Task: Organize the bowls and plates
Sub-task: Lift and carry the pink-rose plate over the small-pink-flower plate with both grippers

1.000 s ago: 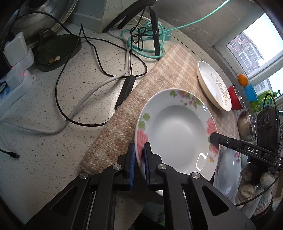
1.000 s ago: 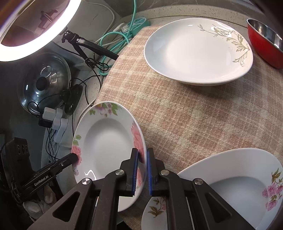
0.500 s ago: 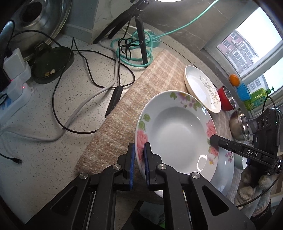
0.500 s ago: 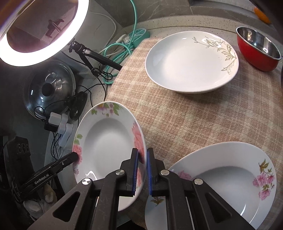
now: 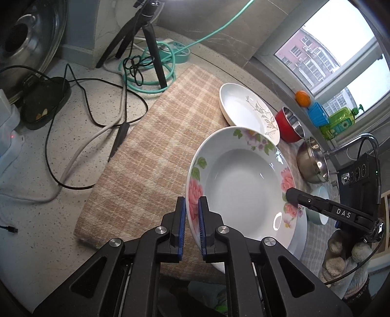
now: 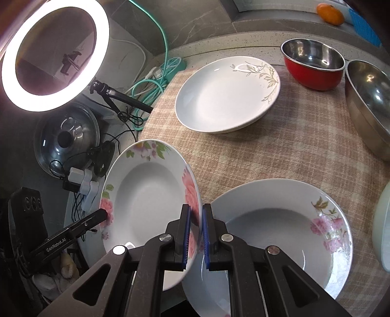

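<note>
Second floral plate [image 6: 280, 241] (partly underneath), steel bowl [image 6: 368, 102] beside it.

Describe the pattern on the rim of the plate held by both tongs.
Pink flowers with green leaves on the white plate, clearest in the left wrist view.

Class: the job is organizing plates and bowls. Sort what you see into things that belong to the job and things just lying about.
Job: held floral plate, second floral plate, leaf-pattern plate, red bowl, steel bowl.

Lying about: ring light, teal cable, orange, pot lid.
</note>
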Action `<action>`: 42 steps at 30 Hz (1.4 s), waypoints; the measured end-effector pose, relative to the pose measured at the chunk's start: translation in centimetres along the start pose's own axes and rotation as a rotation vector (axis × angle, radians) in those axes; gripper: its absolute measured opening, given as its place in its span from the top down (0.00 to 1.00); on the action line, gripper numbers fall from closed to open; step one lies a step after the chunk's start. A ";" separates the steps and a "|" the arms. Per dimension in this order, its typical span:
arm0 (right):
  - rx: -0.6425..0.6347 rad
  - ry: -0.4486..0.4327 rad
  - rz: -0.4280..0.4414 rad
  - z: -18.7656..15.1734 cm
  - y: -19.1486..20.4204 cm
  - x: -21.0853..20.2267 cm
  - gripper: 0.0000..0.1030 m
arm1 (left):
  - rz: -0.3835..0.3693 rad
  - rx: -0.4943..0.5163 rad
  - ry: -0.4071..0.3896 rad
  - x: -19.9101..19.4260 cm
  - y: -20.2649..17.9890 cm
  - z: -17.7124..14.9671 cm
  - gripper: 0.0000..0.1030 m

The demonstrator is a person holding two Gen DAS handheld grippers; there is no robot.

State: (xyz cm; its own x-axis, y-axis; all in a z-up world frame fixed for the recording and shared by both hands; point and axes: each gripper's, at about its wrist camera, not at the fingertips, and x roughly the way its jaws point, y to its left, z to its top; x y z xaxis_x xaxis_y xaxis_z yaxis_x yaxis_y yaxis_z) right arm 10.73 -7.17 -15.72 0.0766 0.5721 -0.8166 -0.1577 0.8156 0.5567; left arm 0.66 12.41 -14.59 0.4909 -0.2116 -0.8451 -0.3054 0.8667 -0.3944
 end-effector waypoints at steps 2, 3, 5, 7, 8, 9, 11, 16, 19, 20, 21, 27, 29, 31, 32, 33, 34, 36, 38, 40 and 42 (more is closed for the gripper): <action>0.015 -0.008 -0.003 -0.3 -0.6 -0.6 0.91 | -0.008 0.012 0.005 0.3 -0.7 0.1 0.92; 0.024 -0.013 -0.004 -0.5 -1.0 -0.9 0.91 | -0.012 0.017 0.007 0.4 -1.0 0.0 0.92; 0.036 -0.021 -0.008 -0.9 -1.7 -1.4 0.91 | -0.018 0.031 0.012 0.7 -1.6 0.0 0.92; 0.052 -0.030 -0.014 -1.3 -2.3 -2.0 0.91 | -0.024 0.047 0.019 1.0 -2.3 0.0 0.92; 0.060 -0.034 -0.017 -1.5 -2.7 -2.3 0.91 | -0.028 0.054 0.023 1.1 -2.6 0.0 0.92; 0.069 -0.038 -0.019 -1.7 -3.0 -2.5 0.91 | -0.033 0.060 0.027 1.3 -3.0 0.0 0.92; 0.086 -0.046 -0.023 -2.0 -3.8 -3.1 0.91 | -0.041 0.076 0.035 1.6 -3.7 0.0 0.92; 0.132 -0.068 -0.037 -3.1 -5.6 -4.4 0.91 | -0.059 0.117 0.059 2.5 -5.5 -0.2 0.92; 0.156 -0.079 -0.044 -3.6 -6.5 -5.0 0.91 | -0.068 0.136 0.073 3.0 -6.5 -0.3 0.92; 0.164 -0.082 -0.047 -3.8 -6.8 -5.2 0.91 | -0.070 0.143 0.077 3.2 -6.7 -0.4 0.92; 0.171 -0.085 -0.050 -4.1 -7.1 -5.4 0.91 | -0.072 0.148 0.082 3.4 -7.0 -0.4 0.92; 0.209 -0.098 -0.065 -5.3 -8.8 -6.3 0.91 | -0.084 0.184 0.110 4.5 -8.4 -0.7 0.92; 0.222 -0.100 -0.071 -5.6 -9.3 -6.5 0.91 | -0.087 0.194 0.119 4.8 -8.8 -0.8 0.92; 0.234 -0.101 -0.076 -6.1 -9.8 -6.7 0.91 | -0.087 0.206 0.127 5.2 -9.3 -1.0 0.92; 0.240 -0.101 -0.078 -6.3 -10.1 -6.7 0.91 | -0.088 0.212 0.131 5.4 -9.5 -1.1 0.92; 0.246 -0.100 -0.079 -6.5 -10.3 -6.8 0.91 | -0.088 0.217 0.135 5.5 -9.6 -1.1 0.92; 0.251 -0.100 -0.080 -6.7 -10.4 -6.8 0.91 | -0.088 0.221 0.139 5.7 -9.8 -1.2 0.92; 0.262 -0.099 -0.083 -7.0 -10.8 -6.8 0.91 | -0.088 0.230 0.147 5.9 -10.1 -1.4 0.92; 0.273 -0.098 -0.086 -7.3 -11.1 -6.8 0.91 | -0.088 0.239 0.154 6.2 -10.3 -1.6 0.92; 0.280 -0.099 -0.090 -7.6 -11.4 -6.8 0.91 | -0.087 0.248 0.161 6.5 -10.5 -1.7 0.92; 0.287 -0.099 -0.091 -7.7 -11.6 -6.8 0.91 | -0.085 0.252 0.168 6.8 -10.6 -1.9 0.92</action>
State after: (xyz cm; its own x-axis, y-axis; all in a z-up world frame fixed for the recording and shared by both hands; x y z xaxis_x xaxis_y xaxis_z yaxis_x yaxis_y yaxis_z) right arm 4.46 -21.21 -17.80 0.1749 0.4896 -0.8542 0.1370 0.8470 0.5136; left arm 5.70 0.92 -16.78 0.3576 -0.3413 -0.8692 -0.0468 0.9231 -0.3817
